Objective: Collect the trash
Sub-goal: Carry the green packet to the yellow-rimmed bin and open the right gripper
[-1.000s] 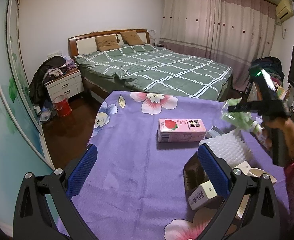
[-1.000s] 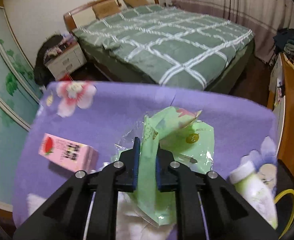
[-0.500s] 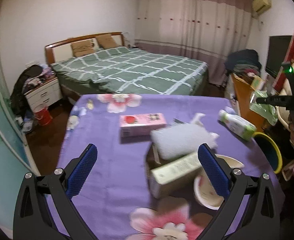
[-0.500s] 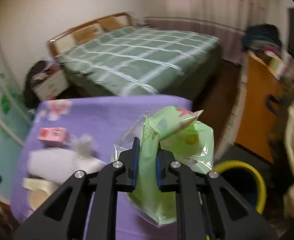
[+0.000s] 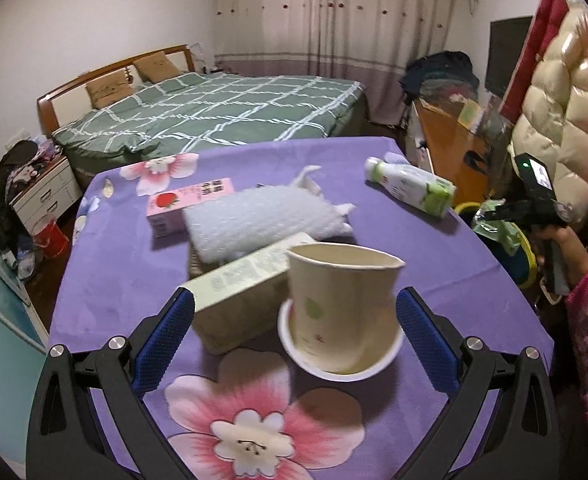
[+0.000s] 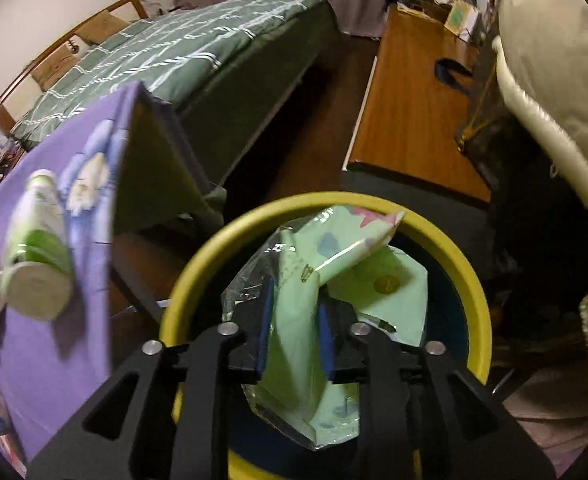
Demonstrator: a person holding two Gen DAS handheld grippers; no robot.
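Observation:
My right gripper [image 6: 292, 312] points down over a bin with a yellow rim [image 6: 197, 264]. A crumpled green plastic wrapper [image 6: 374, 276] sits between its blue pads, which still touch it while the jaws are opening. In the left wrist view that gripper [image 5: 490, 216] hangs past the table's right edge. My left gripper [image 5: 294, 300] stands open low over the purple flowered tablecloth [image 5: 113, 280]. Just ahead of its fingers a paper cup [image 5: 342, 304] stands in a white bowl [image 5: 334, 372], next to a beige box [image 5: 237, 292].
White foam wrap [image 5: 261, 224], a pink strawberry milk carton [image 5: 185, 200] and a white-and-green bottle [image 5: 410, 184] lie farther back on the table. A wooden desk [image 6: 410, 120] and a cream padded jacket [image 6: 554, 80] crowd the bin. A green-quilted bed [image 5: 221, 116] stands behind.
My right gripper has swung from above the table out to the right and down over the bin, and its jaws have widened. My left gripper has moved toward the cup and box.

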